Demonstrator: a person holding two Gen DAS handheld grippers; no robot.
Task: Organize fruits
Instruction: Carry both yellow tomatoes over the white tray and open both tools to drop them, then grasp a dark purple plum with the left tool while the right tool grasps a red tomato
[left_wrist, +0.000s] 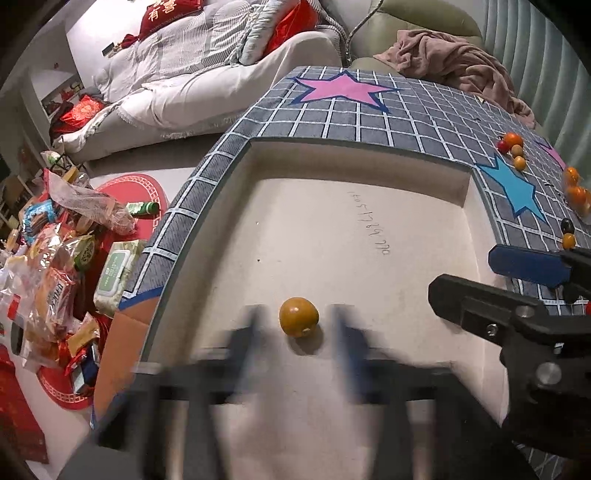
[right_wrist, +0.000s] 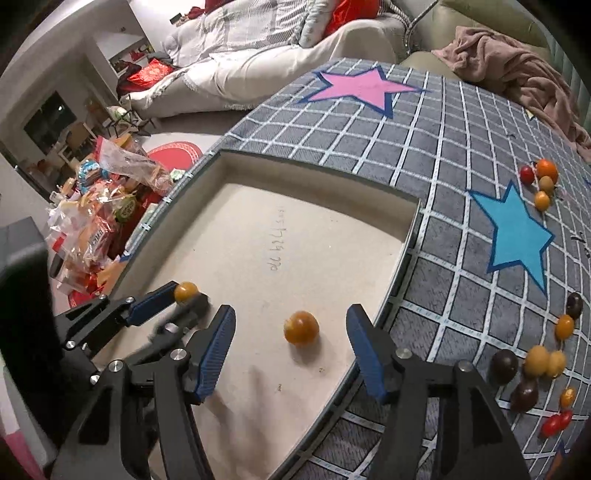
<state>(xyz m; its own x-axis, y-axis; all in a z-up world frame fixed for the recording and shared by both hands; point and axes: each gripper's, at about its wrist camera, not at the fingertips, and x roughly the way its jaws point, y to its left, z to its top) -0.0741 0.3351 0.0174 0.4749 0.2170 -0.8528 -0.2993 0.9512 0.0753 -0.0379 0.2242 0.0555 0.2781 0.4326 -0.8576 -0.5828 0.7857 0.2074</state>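
Right gripper (right_wrist: 291, 345) nearest, jaws spread wide around an orange fruit (right_wrist: 301, 327) lying free on the shallow white tray (right_wrist: 332, 236), left gripper (left_wrist: 297, 325) blurred, likewise parted around a second orange fruit (left_wrist: 298, 316), more small fruits (right_wrist: 539, 363) scattered on the grey grid mat (right_wrist: 443, 155) beside the tray

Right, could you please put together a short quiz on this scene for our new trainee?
1. True or false: the right gripper is shut on the orange fruit in the tray.
2. The blue star lies: A) on the grid cloth; B) inside the tray; C) on the sofa.
3. How many such fruits lie inside the tray?

Key: 1 false, it is open, with the fruit loose between its fingers; 2 A; 3 two.
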